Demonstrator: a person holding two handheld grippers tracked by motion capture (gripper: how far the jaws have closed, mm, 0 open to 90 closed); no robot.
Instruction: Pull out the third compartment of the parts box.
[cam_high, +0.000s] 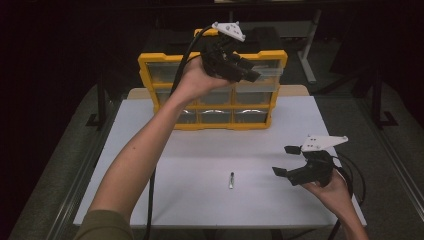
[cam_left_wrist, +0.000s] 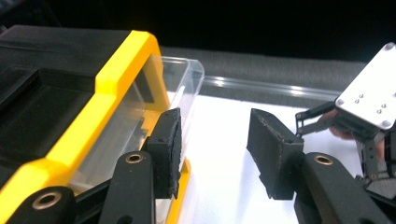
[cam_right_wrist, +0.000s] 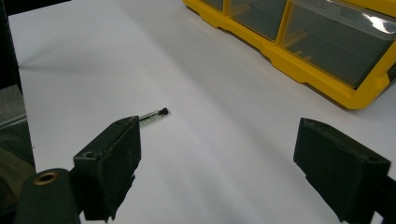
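A yellow drawer cabinet (cam_high: 146, 61) with clear drawers stands at the back of the white table (cam_high: 150, 200). My left gripper (cam_high: 249, 69) is held up in front of its top right drawer (cam_left_wrist: 183, 80), which sticks out a little from the frame (cam_left_wrist: 119, 70). In the left gripper view the gripper (cam_left_wrist: 215, 149) is open, with nothing between its pads. A small dark-tipped screw (cam_high: 231, 180) lies on the table near the front. My right gripper (cam_high: 285, 160) hovers low to the right of it, open and empty (cam_right_wrist: 217, 172), with the screw (cam_right_wrist: 154, 115) ahead of its left jaw.
The cabinet's lower drawers (cam_right_wrist: 327, 46) are pushed in. The table's front edge (cam_high: 220, 224) is close to the screw. Dark floor and table legs surround the table. A black cable (cam_high: 150, 200) trails from my left forearm over the front edge.
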